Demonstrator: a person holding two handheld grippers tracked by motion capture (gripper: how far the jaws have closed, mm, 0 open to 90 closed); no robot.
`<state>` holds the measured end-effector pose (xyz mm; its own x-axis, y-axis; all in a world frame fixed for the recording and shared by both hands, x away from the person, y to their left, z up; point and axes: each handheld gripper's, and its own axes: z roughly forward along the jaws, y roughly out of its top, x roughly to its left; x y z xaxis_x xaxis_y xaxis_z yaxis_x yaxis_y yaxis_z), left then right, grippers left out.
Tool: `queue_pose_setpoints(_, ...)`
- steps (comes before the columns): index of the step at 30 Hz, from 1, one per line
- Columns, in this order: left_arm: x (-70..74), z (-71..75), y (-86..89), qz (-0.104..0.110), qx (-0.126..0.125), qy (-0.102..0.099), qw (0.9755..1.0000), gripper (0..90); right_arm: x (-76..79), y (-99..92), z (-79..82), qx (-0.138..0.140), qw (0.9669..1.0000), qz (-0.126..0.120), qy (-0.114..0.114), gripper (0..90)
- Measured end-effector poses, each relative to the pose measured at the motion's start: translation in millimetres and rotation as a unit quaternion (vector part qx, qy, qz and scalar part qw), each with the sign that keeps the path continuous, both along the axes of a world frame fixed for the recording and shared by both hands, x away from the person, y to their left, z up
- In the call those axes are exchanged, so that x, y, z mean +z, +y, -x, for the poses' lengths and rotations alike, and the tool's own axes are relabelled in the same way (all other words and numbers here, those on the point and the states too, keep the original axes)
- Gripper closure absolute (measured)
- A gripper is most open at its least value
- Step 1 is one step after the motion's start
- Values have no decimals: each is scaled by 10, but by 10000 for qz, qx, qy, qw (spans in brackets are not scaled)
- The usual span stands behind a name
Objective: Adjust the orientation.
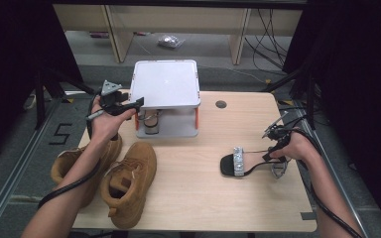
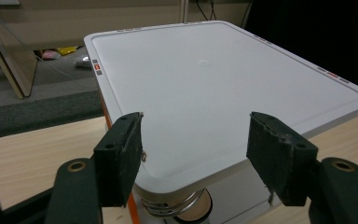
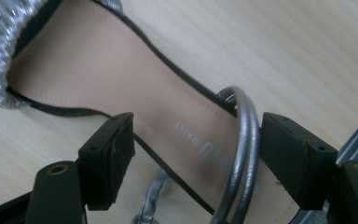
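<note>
Right gripper view: sandal (image 3: 135, 88) heel between wide-open hand-held gripper (image 3: 198, 158) jaws, unpinched.

sandal (image 3: 121, 88) toe and heel cut off by right gripper view edges, second sandal (image 1: 151, 122) half hidden under white stand (image 1: 166, 82), insole print illegible

Grey floor (image 1: 25, 148) (cables trailing), pale wooden furniture legs (image 1: 115, 34) behind
</note>
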<state>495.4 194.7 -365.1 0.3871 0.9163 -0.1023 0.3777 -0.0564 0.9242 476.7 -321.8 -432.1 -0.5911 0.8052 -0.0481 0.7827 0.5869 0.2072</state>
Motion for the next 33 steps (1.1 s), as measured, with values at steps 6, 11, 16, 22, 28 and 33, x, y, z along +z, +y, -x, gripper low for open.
queue_pose_setpoints(6, -20, -4, -4, 6, -17, 50, 10000, 353, 0, -4, -41, 228, 9997, 48, 35, 269)
queue_pose_setpoints(11, -17, -2, 14, 9, 5, 39, 10000, 353, -17, -37, -96, 256, 9995, 176, -102, 264)
queue_pose_setpoints(16, -20, -5, 33, -11, 26, 49, 10000, 353, -49, -28, -107, 257, 9995, 185, -46, 256)
queue_pose_setpoints(22, -28, -5, 16, -7, 3, 54, 10000, 353, -63, -42, -114, 675, 9976, 126, -9, 239)
queue_pose_setpoints(28, -30, -9, 10, 0, 13, 50, 10000, 353, -102, -18, -99, 740, 9972, 110, 53, 190)
queue_pose_setpoints(33, -33, -4, 5, -19, -11, 67, 10000, 353, -186, -3, -113, 736, 9972, 16, 124, 147)
